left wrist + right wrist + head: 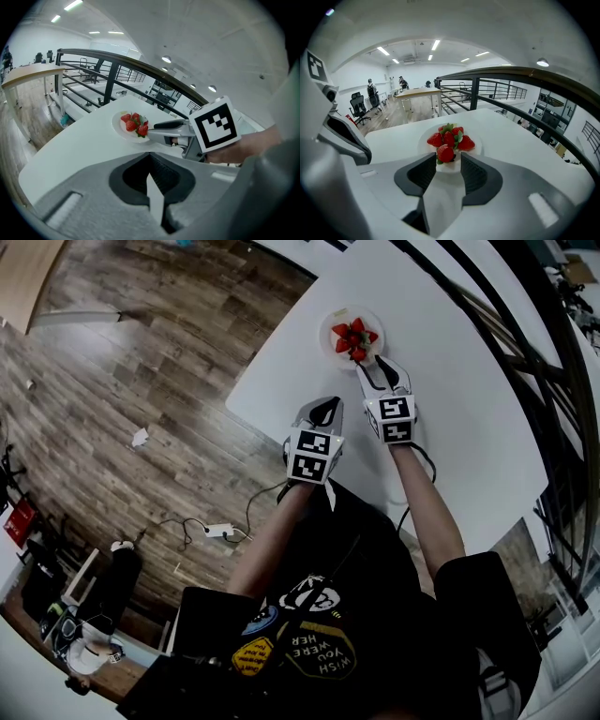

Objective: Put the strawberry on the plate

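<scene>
The right hand-held gripper (448,158), jaws apart, partly hides the plate (477,147).

In the head view the strawberries (354,337) blur into one red clump; the right tongs (375,367) hide the near rim of the plate (330,326).

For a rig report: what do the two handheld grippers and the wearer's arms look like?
The left gripper and right gripper are light grey plastic, each claw lined with black ribbed pads and carrying a white cube with black square markers. A black cable runs beside the right one. The person wears a black short-sleeved T-shirt with printed patches.
</scene>
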`<state>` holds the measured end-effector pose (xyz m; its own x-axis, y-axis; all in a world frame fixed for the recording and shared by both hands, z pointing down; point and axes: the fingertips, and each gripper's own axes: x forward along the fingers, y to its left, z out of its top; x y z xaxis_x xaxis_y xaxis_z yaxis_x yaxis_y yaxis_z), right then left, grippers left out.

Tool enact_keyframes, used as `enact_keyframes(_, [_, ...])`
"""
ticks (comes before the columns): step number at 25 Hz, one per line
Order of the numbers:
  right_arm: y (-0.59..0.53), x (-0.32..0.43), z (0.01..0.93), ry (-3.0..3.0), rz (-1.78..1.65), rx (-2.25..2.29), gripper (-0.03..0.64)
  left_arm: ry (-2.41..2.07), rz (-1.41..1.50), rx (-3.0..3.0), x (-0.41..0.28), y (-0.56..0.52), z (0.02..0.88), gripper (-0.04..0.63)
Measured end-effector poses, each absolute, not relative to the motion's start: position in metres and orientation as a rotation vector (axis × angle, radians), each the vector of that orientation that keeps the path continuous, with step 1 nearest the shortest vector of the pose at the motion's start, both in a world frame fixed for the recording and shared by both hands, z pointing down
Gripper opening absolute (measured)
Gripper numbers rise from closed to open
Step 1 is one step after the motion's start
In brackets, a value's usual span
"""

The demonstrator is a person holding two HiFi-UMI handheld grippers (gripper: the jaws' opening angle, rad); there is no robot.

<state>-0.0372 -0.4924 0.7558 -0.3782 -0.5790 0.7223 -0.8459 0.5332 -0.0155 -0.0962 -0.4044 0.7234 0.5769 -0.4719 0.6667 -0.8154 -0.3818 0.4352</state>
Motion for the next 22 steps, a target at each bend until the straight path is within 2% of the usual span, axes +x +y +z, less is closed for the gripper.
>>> enact_keyframes(14, [-0.436,0.007,0.714,-2.127,0.492,1.255,0.023,-1.079,0.546,2.094,-0.075,-0.364,0.692,0.000])
enact_keyframes(22, [-0.387,0.027,0.640,-2.223,0.443,1.347,0.003,-1.123,0.446,2.168,-0.062,-0.327,0.636,0.000])
